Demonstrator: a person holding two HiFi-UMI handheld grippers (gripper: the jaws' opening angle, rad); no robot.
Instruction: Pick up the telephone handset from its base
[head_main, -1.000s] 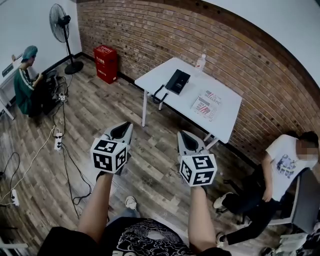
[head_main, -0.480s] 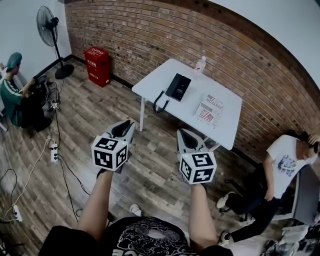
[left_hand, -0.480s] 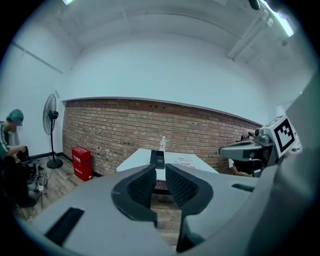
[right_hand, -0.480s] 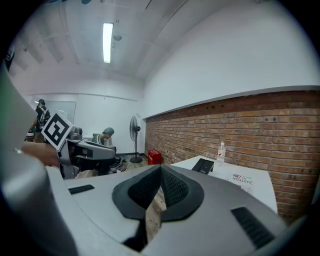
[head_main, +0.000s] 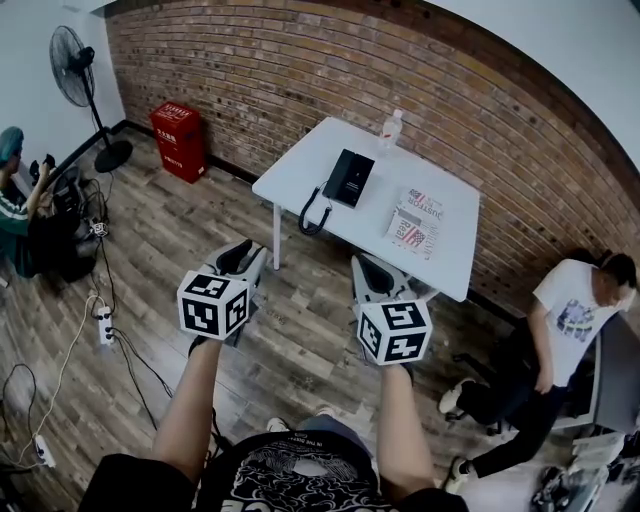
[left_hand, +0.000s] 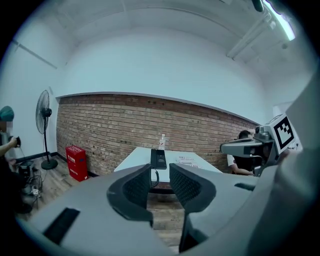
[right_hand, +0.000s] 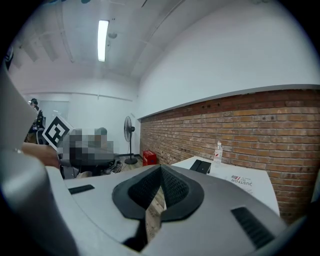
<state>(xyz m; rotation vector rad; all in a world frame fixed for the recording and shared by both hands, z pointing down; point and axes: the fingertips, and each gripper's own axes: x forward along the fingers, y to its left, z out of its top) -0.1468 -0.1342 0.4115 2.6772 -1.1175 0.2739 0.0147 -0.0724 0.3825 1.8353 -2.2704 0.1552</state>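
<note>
Brick wall backs the white table (head_main: 440, 250). The phone (head_main: 352, 180), its handset (head_main: 341, 176) on the base, lies at 12 o'clock from your grippers, well apart. Your left gripper (left_hand: 160, 172) is opening its jaws with nothing between them. Your right gripper (right_hand: 160, 174) is closed and empty.

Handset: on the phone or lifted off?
On the phone: it lies as one black block on the table, cord dangling over the edge.
</note>
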